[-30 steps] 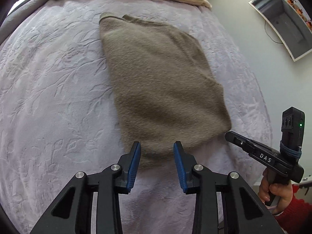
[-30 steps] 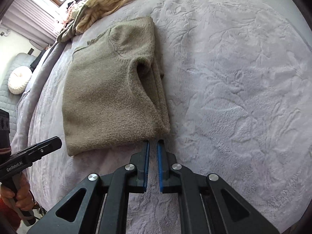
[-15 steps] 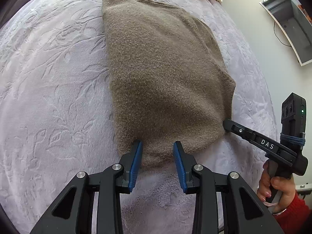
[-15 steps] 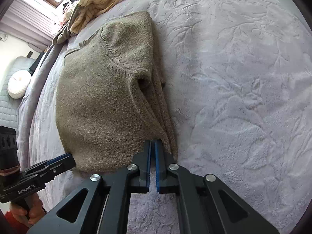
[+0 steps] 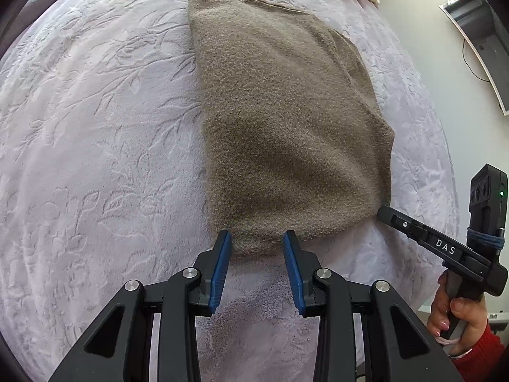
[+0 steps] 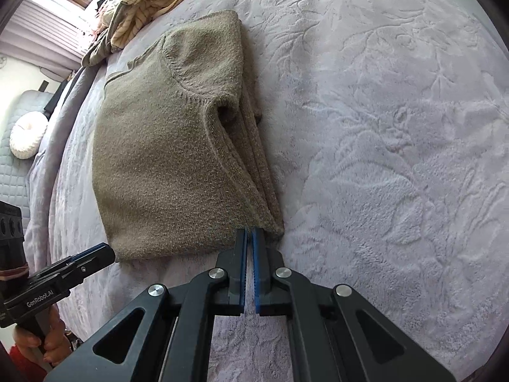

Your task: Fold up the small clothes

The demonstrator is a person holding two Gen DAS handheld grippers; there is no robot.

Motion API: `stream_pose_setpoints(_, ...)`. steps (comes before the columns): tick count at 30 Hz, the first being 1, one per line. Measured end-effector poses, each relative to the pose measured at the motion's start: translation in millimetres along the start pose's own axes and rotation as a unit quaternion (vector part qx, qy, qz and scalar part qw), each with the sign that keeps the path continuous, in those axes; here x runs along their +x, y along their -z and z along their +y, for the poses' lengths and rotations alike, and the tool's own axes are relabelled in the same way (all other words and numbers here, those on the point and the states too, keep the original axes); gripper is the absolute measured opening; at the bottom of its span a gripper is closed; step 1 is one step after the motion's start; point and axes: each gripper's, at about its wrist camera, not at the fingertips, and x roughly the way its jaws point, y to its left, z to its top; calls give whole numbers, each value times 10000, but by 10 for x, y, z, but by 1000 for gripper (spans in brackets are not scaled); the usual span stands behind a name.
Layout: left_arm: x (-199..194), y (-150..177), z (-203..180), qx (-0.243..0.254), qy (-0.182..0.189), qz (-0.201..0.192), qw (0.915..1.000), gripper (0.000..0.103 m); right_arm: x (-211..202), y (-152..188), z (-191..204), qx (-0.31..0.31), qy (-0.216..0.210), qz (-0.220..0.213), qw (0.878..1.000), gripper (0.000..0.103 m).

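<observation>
A brown knitted sweater (image 5: 286, 121) lies folded lengthwise on a lilac embossed blanket (image 5: 95, 127); it also shows in the right wrist view (image 6: 171, 159). My left gripper (image 5: 257, 238) is open, its blue pads on either side of the sweater's near left hem corner. My right gripper (image 6: 248, 231) has its jaws almost together at the near right hem corner, touching the edge; a grip on the cloth does not show. The right gripper also shows at the right in the left wrist view (image 5: 381, 213), and the left gripper at the lower left in the right wrist view (image 6: 105, 253).
A striped cream garment (image 6: 152, 9) and other clothes are heaped at the far end of the bed. A wall with a monitor (image 5: 483, 41) stands to the right. A grey quilted seat with a white cushion (image 6: 25, 137) is to the left.
Both grippers have moved forward to the sweater's near hem. The left pads now flank the left corner and the right tips reach the right corner. The right jaws narrowed slightly.
</observation>
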Motion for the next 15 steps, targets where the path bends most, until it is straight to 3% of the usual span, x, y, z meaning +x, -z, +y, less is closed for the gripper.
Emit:
stream_pose_setpoints(13,-131,4,100,-346,-403,19,9986,38,-105,-113,-46,53,103,86,9999,6)
stream_pose_setpoints(14,-128,-1,107,-380,-464,30,9982,39,-105,-128,-48,38,99,96,9999,6)
stream_pose_setpoints(15,-127,-8,114,-408,-529,40,9978,52,-107,-147,-49,21,88,101,9999,6)
